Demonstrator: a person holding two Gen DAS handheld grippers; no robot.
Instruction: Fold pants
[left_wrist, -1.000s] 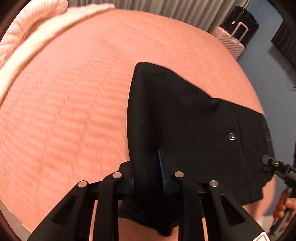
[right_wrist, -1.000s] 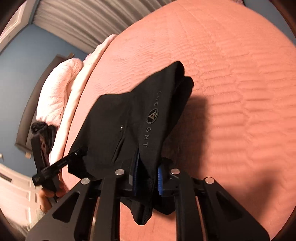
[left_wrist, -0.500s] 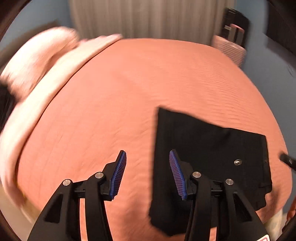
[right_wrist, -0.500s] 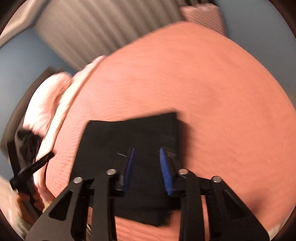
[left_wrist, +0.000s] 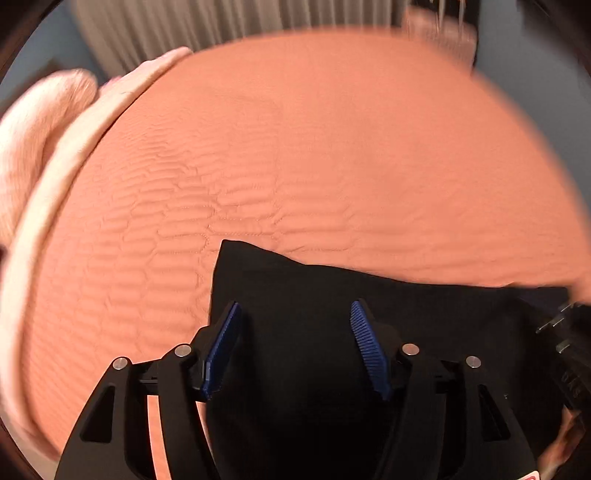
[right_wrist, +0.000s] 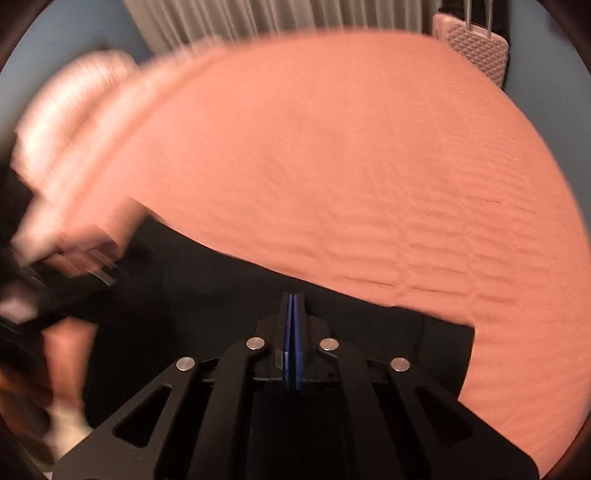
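Both of your grippers have let go of the black pants (left_wrist: 369, 317) since a second ago, and the pants now lie flat on the bed instead of hanging up in the air. Your right gripper (right_wrist: 293, 306) had its blue pads apart half a second ago; now they are pressed together with nothing between them.

Your left gripper (left_wrist: 295, 325) hovers over the pants with its jaws wide apart. Its blue pads (left_wrist: 221, 347) hold nothing, and you can see black cloth in the gap between them.

Look at the orange bedspread (left_wrist: 314, 166) as your landmark. The pants sit at the near edge of the bedspread, close to you, folded into a flat dark block. One sharp corner of the pants points toward the middle of the bedspread. On the far left side of the bedspread lie the pale pink pillows (left_wrist: 33, 133). Behind the far edge of the bedspread hang the grey curtains (right_wrist: 258, 18). Past the far right corner of the bedspread stands a pink suitcase (right_wrist: 476, 48).

In the right wrist view the pants (right_wrist: 177, 317) spread under your closed gripper, and the left side is too blurry to tell much.
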